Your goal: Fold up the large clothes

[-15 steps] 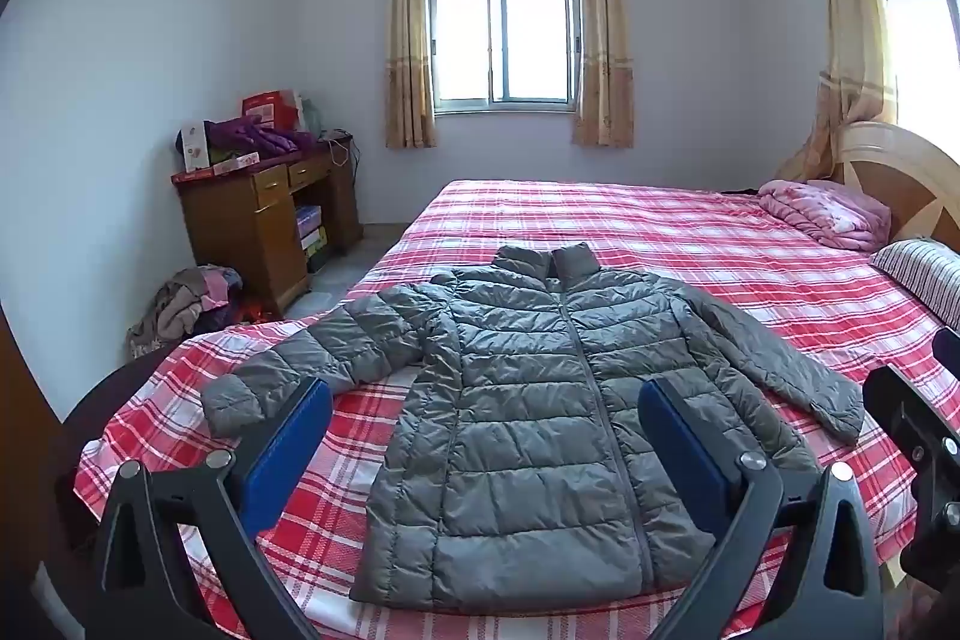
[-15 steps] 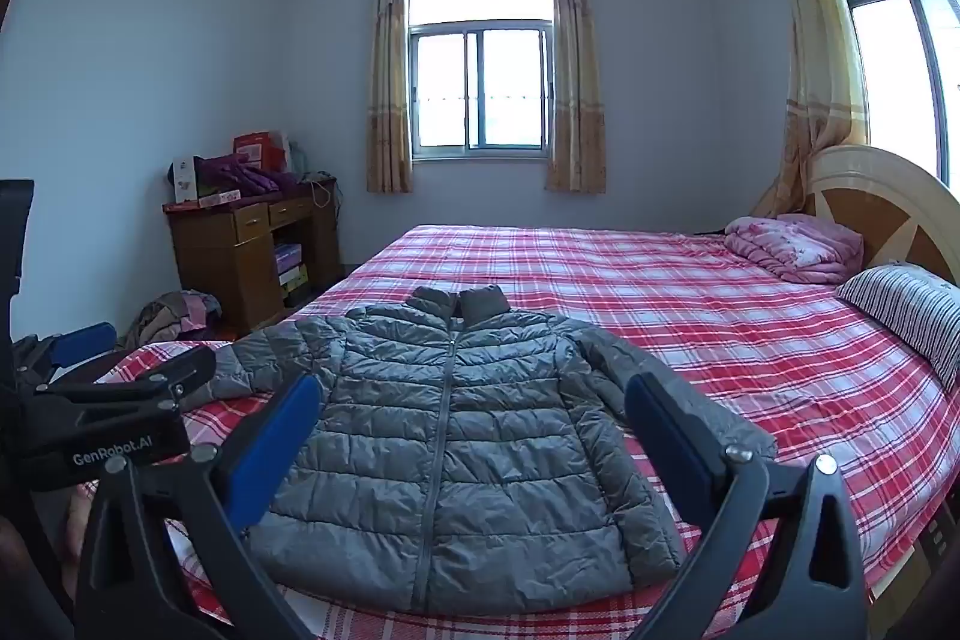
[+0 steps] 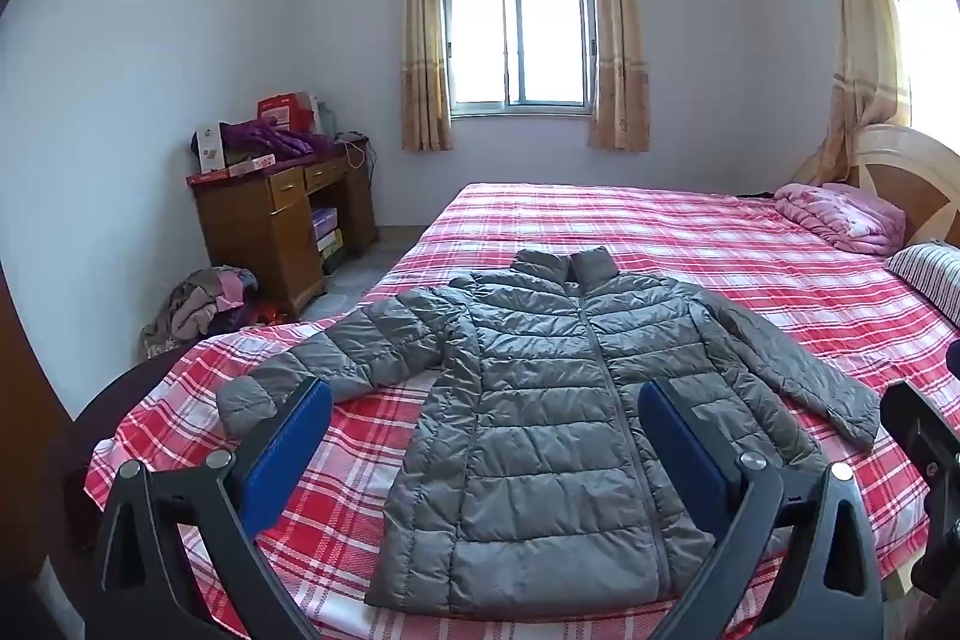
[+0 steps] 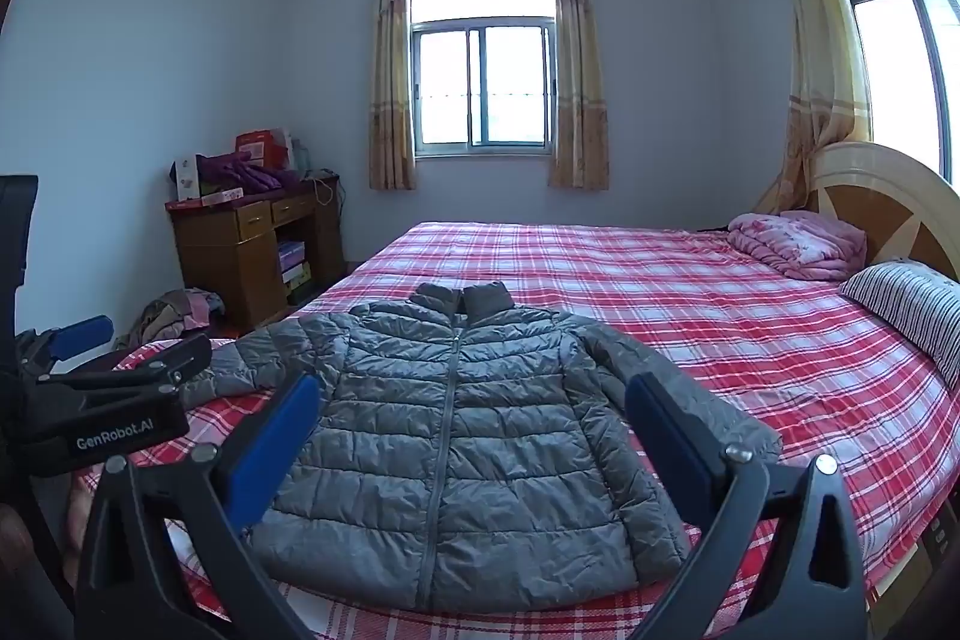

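Nearest, left gripper [image 3: 483,424] spread wide with blue pads, grasping nothing, hovering above the near edge of the bed [image 3: 690,244]. Right gripper [image 4: 471,418] likewise spread wide and empty, just beside the left one. Beyond both, grey puffer jacket [image 3: 540,400] laid flat on the red plaid bedcover, front up, zipped, hem toward the cameras, collar toward the far side, both sleeves spread outward and resting on the cover. Farther right, striped pillow [image 4: 906,298] and folded pink quilt [image 4: 798,244] against the wooden headboard [image 4: 888,196]. Farther left, heap of clothes [image 3: 198,304] on the floor, then cluttered wooden bench [image 3: 270,214]. Farthest, curtained window [image 3: 519,46].
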